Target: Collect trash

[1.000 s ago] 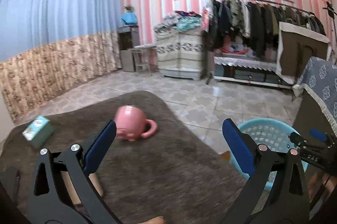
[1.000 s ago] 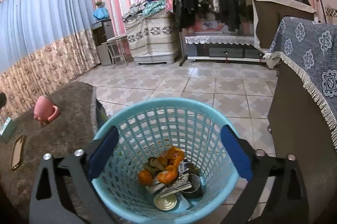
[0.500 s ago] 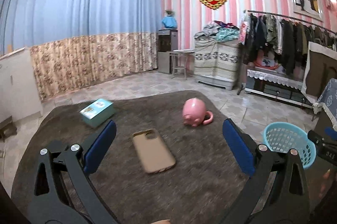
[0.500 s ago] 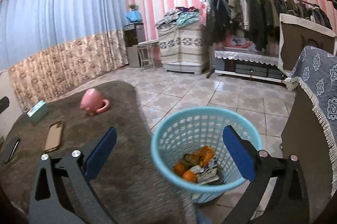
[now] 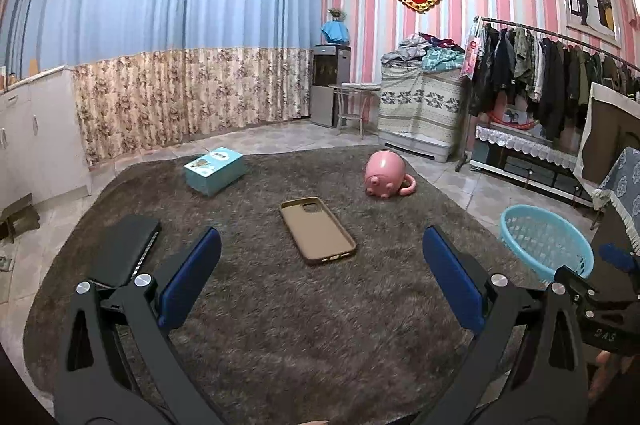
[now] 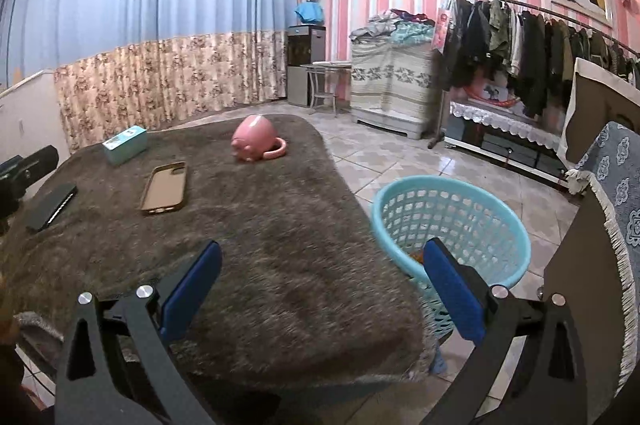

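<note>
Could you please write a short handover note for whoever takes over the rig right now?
Left tool: open, holding nothing, above the grey furry cover.
Right tool: open, holding nothing, beside the blue basket.
Basket stands on the floor at the cover's right edge; something orange shows inside.
On the cover: phone case, pink mug on its side, teal box, black device.
Left: no obvious trash visible; check before stopping.

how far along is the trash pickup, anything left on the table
Done: the blue basket beside the table shows only a glimpse of something inside. In hand: nothing; left gripper and right gripper are open. Left: only the pink mug, phone case, teal box and dark device; none obviously trash.
</note>
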Motion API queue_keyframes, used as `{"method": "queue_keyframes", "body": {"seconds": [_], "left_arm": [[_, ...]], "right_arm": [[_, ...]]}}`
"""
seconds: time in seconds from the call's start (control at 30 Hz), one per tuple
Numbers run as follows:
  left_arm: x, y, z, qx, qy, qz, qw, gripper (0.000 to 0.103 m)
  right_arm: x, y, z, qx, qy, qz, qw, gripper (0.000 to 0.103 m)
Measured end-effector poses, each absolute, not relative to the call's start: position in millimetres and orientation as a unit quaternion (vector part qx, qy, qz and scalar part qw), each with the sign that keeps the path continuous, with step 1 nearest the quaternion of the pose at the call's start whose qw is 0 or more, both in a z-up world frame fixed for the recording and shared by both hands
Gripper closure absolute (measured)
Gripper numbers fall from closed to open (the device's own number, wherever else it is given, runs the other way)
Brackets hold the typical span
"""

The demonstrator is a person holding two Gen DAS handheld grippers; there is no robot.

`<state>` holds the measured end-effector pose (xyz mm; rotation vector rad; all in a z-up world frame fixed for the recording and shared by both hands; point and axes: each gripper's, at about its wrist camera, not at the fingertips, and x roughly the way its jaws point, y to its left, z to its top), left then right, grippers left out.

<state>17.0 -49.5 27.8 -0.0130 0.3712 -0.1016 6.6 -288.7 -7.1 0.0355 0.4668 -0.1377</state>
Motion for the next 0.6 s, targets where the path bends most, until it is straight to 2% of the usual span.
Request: {"method": "queue_keyframes", "body": {"seconds": [0.2,0.6], "left_arm": [[9,-42,19,-0.018,0.19,-0.049,0.98,0.005],[3,-52,2,-0.006,0.19,-0.056,0.98,0.005]], "right_arm": [[-8,-274,-11,-0.009,0.2,-0.071,0.977,0.004],[-8,-282,-11,0.008,0.182,-0.07,0.981,0.004]]}}
